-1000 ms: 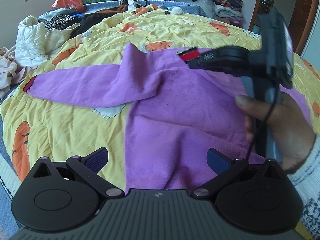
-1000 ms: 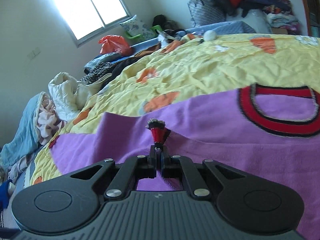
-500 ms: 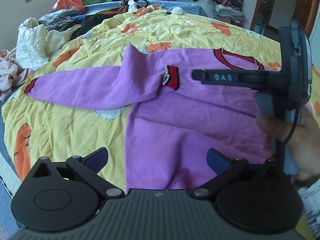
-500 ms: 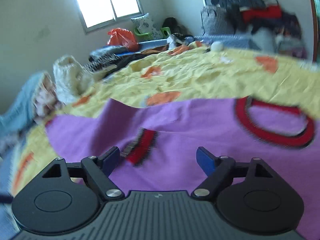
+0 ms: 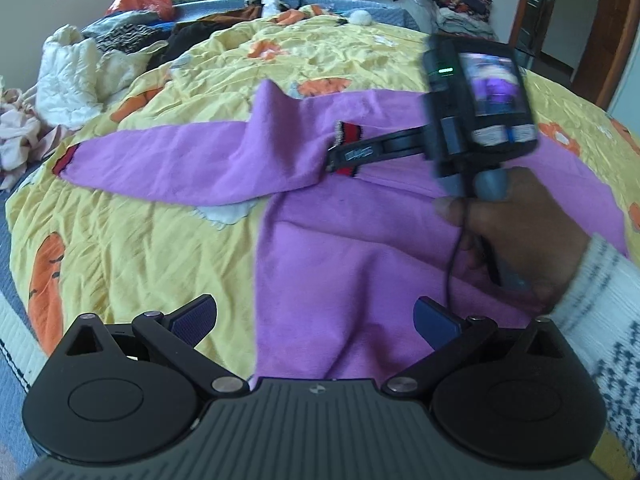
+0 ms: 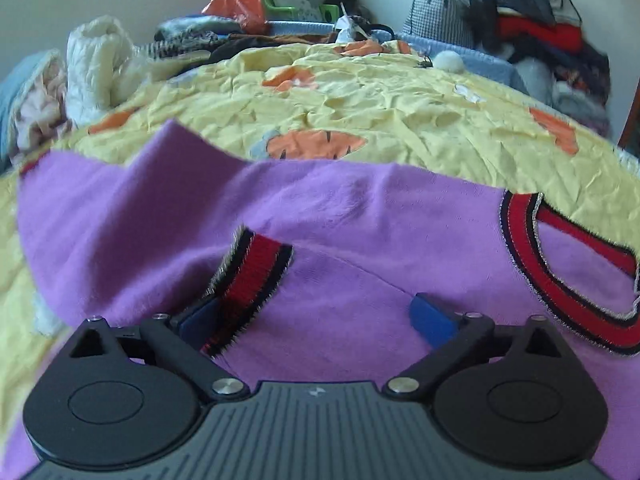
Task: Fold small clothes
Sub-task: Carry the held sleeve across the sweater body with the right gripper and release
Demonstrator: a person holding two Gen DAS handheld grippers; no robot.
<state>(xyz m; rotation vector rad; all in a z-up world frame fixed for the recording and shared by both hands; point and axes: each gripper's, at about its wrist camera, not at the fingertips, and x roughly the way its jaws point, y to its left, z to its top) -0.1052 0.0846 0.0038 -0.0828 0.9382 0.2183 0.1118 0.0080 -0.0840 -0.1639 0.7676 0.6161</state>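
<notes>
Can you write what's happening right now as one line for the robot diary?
stage: sleeve folded onto purple sweater | right gripper: jaws opening, red cuff lying loose | left gripper: open, empty

Bed with yellow carrot-print cover (image 6: 360,120), purple sweater (image 6: 360,208) spread flat, clothes heaped along far edge (image 6: 96,64)
</notes>
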